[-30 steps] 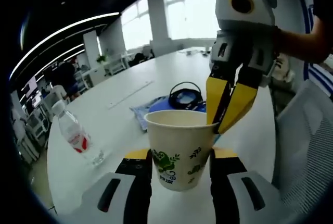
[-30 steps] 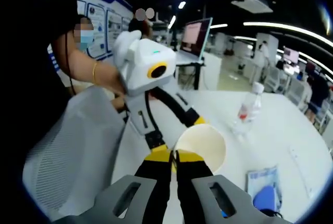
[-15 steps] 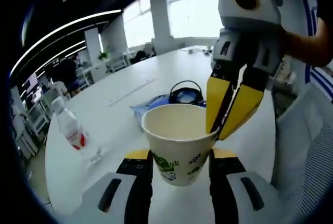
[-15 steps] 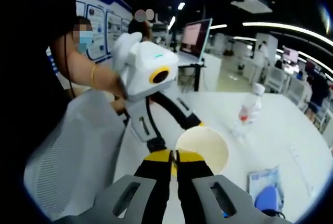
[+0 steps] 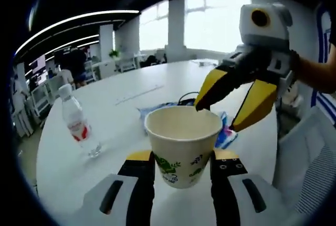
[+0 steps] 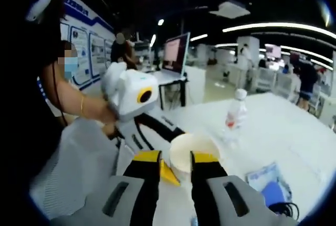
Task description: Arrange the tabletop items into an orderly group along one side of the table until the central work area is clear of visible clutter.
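A white paper cup (image 5: pixel 181 150) with green print stands upright between the jaws of my left gripper (image 5: pixel 181 156), which is shut on its sides. My right gripper (image 5: pixel 218 116) comes in from the right, open, with one yellow finger above the cup's far rim and the other off to the right, clear of the cup. In the right gripper view my right gripper (image 6: pixel 176 157) is open with the cup (image 6: pixel 190 151) just past its tips, and the left gripper's white body (image 6: pixel 131 95) is behind it. A clear water bottle (image 5: pixel 77 127) with a red label stands to the left.
A blue item (image 5: pixel 227 134) on a patterned pouch and a black cable loop lie behind the cup on the white table (image 5: pixel 131 92). A white mesh chair back (image 5: pixel 315 157) stands close at the right. The bottle (image 6: pixel 234 113) stands beyond the cup. People and desks fill the room behind.
My right gripper was shut on the cup's rim; it has let go, opened and drawn back. The left gripper still holds the cup. Both cameras shifted a little.
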`<state>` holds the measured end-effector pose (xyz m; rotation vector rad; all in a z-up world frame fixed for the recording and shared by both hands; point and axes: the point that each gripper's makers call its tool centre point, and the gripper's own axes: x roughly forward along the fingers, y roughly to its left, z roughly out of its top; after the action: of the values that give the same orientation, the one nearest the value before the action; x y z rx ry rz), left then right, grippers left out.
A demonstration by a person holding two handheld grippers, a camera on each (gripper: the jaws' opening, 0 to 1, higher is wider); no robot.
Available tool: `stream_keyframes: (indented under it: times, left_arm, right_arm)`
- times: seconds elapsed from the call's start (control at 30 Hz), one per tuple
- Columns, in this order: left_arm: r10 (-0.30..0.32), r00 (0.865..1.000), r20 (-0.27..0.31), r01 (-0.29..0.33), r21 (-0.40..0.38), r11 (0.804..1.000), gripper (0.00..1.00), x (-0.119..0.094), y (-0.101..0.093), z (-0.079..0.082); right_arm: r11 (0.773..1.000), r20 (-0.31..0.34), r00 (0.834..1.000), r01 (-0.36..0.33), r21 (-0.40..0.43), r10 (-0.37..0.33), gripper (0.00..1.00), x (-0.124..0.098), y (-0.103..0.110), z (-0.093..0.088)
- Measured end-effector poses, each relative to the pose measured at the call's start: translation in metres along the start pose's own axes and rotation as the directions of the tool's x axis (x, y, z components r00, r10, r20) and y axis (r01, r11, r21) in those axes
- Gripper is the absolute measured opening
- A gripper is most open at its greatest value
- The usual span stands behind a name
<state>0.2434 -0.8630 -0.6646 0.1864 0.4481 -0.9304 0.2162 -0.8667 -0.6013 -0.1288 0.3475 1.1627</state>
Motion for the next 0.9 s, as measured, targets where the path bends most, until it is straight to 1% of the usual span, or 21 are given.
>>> stream_keyframes:
  times: [0.1, 0.17, 0.2, 0.33, 0.5, 0.67, 0.73, 0.9]
  left_arm:
    - [0.005, 1.000, 0.008, -0.005, -0.012, 1.000, 0.39, 0.000, 0.002, 0.000]
    - [0.007, 1.000, 0.013, -0.007, -0.009, 1.000, 0.39, 0.000, 0.002, 0.001]
    - [0.016, 1.000, 0.016, -0.016, -0.005, 1.000, 0.39, 0.000, 0.004, 0.002]
    - [0.016, 1.000, 0.017, -0.016, -0.013, 1.000, 0.39, 0.002, 0.005, 0.001]
    - [0.029, 1.000, 0.011, -0.029, 0.002, 1.000, 0.39, 0.003, 0.007, -0.002]
    - [0.038, 0.999, 0.013, -0.038, -0.009, 0.999, 0.39, 0.004, 0.011, -0.003]
    - [0.044, 0.999, 0.014, -0.044, -0.012, 0.999, 0.39, 0.005, 0.013, -0.002]
    - [0.057, 0.998, 0.020, -0.057, -0.008, 0.998, 0.39, 0.007, 0.018, 0.000]
  right_arm:
    - [0.999, 0.022, 0.999, 0.034, 0.033, -0.035, 0.37, -0.003, -0.005, 0.001]
    - [0.997, 0.033, 0.998, 0.052, 0.052, -0.054, 0.47, -0.004, -0.008, 0.000]
    - [0.997, 0.038, 0.997, 0.060, 0.058, -0.063, 0.49, -0.005, -0.009, 0.000]
    - [0.992, 0.040, 0.995, 0.091, 0.092, -0.095, 0.62, -0.009, -0.014, -0.002]
    - [0.986, 0.036, 0.991, 0.125, 0.107, -0.129, 0.71, -0.014, -0.019, -0.007]
    - [0.979, 0.039, 0.986, 0.154, 0.132, -0.161, 0.80, -0.018, -0.023, -0.010]
    - [0.976, 0.031, 0.984, 0.171, 0.135, -0.177, 0.87, -0.020, -0.025, -0.012]
    - [0.968, 0.019, 0.979, 0.200, 0.152, -0.205, 0.96, -0.023, -0.028, -0.018]
